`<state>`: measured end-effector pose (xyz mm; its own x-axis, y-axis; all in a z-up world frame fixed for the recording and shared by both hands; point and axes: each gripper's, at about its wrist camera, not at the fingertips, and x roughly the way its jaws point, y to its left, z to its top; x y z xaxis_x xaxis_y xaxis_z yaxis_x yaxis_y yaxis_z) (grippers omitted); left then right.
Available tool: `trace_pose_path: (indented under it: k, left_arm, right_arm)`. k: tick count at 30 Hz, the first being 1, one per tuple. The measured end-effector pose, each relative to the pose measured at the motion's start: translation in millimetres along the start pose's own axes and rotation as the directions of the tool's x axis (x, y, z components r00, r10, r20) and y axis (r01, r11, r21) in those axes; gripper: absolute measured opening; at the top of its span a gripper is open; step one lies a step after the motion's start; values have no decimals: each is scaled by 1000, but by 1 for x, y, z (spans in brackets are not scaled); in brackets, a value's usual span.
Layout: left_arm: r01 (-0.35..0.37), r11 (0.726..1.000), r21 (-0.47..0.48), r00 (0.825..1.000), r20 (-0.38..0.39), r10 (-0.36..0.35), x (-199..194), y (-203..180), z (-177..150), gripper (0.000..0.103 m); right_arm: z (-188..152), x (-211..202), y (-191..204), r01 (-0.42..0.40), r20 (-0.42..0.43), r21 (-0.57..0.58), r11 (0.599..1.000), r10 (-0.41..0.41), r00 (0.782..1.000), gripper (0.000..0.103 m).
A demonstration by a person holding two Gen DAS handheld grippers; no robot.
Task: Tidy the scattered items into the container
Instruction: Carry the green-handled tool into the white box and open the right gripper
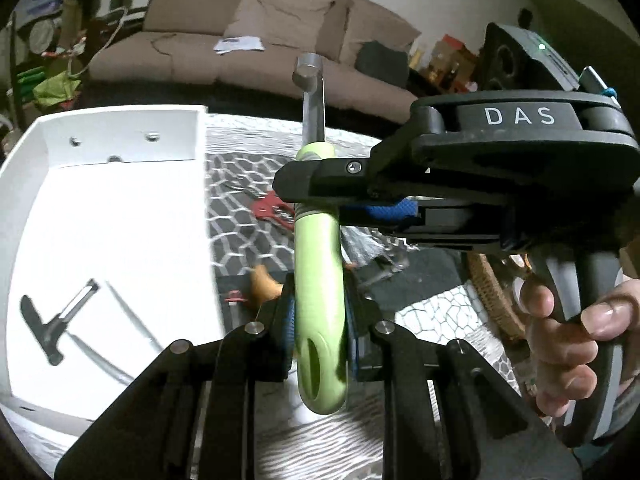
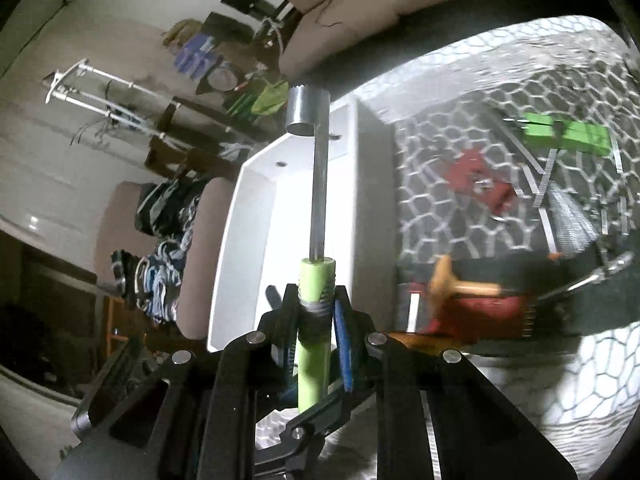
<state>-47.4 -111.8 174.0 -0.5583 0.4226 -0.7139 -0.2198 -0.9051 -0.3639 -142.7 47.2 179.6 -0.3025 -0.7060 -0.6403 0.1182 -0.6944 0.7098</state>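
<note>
A green-handled tool [image 1: 319, 280] with a steel shaft and socket head [image 1: 309, 70] is held above the patterned table. My left gripper [image 1: 320, 320] is shut on the lower handle. My right gripper [image 1: 308, 188] comes in from the right and is shut on the upper handle near the grey collar; in the right wrist view it [image 2: 316, 308] grips the same handle [image 2: 316, 360], shaft [image 2: 320, 184] pointing up. The white container [image 1: 120, 136] lies left of the tool and holds a black tool [image 1: 52, 320]. It also shows in the right wrist view [image 2: 244, 236].
On the hexagon-patterned cloth [image 1: 240, 216] lie a red tool [image 1: 272, 208], a wooden-handled item [image 2: 460, 284], a green clamp-like item [image 2: 564, 132], a red flat piece [image 2: 480, 184] and metal strips [image 2: 548, 176]. A sofa [image 1: 260, 20] stands behind.
</note>
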Motion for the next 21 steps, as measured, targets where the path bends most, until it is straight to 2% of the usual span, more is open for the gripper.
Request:
trace_pose_path:
  k: [4,7,11,17,21]
  left_arm:
    - [-22,999,-36,1000,-6,21,-11,32,6,19]
    - [-12,996,-86,1000,-21,10,-10,63,13,19]
    - [-5,991,-133,999,-48,-2,2,97,25,19]
    - [17,973,-232,992,-117,-45,50,143,37,19]
    - [16,952,-307,975,-208,-83,86,175,37,19]
  right_arm:
    - [4,30,24,-9,-18,-10,1000,9,1000,16]
    - [11,55,39,-9,-35,-17,1000,8,999,16]
    - [30,89,52,42,-63,-40,998,-44,997,16]
    - [60,143,36,146,-114,-44,988,-150,982,16]
    - [68,181,17,199,-157,-26,980,-201,967,16]
